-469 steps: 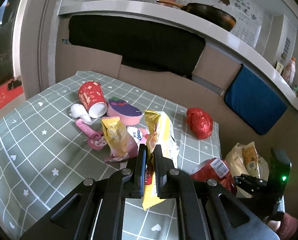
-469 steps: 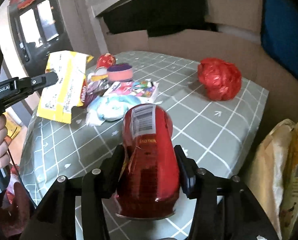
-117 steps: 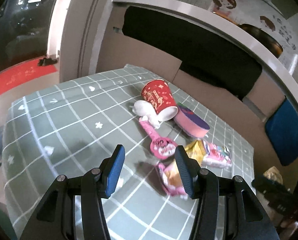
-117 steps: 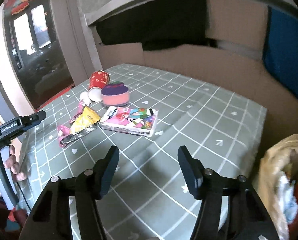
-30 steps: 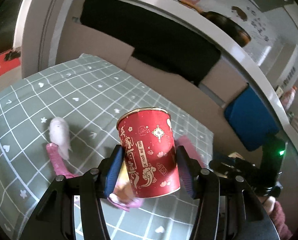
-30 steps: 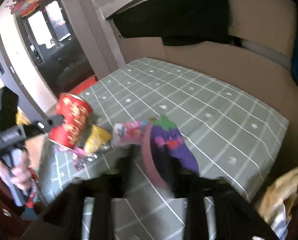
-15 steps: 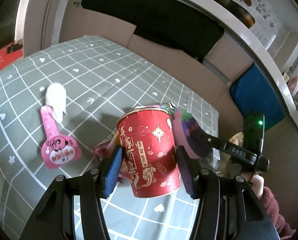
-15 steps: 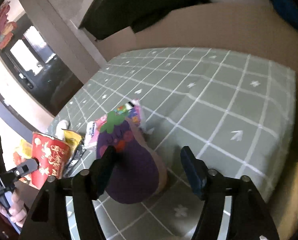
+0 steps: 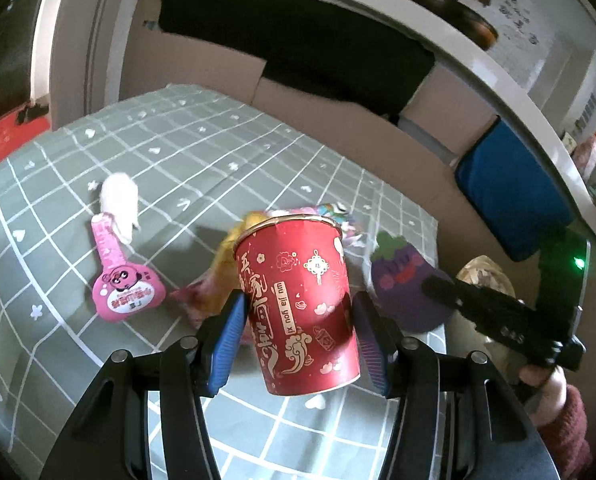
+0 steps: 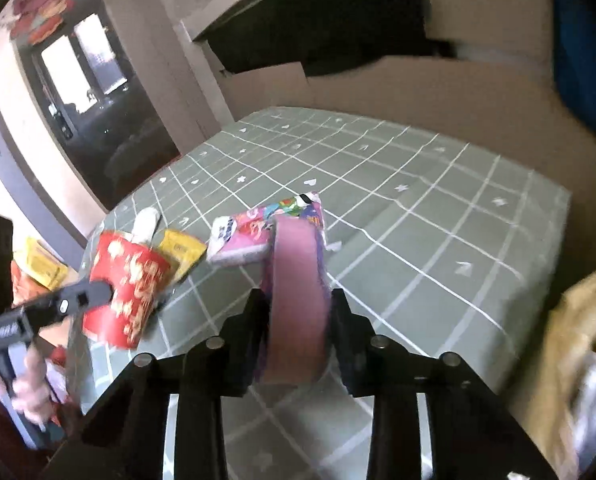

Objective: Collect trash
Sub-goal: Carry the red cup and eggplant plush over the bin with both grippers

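Both jaws have something between them: the left gripper (image 9: 298, 320) clasps a red cup (image 9: 298, 304) upright at the centre of its frame, blue pads pressed to the cup's sides, while the right gripper (image 10: 298, 316) has its jaws closing on a pink tub (image 10: 296, 300) held on edge at the centre of its view, purple lid facing right. Left on the table (image 10: 437, 208) are a pink packet (image 10: 266, 228) just behind the tub, a yellow wrapper (image 10: 182, 250) to its left, and, at left in the left wrist view, a pink paddle-shaped wrapper (image 9: 120, 276) with a white tissue (image 9: 118, 202) at its top. A bag (image 10: 577, 344) of rubbish sits at the right edge of the right wrist view, off the table. The step in hand looks like the carry: both pieces are lifted and bound for that bag. Next, each gripper needs to swing right over the bag's mouth and let go, the tub probably first since it is nearer.
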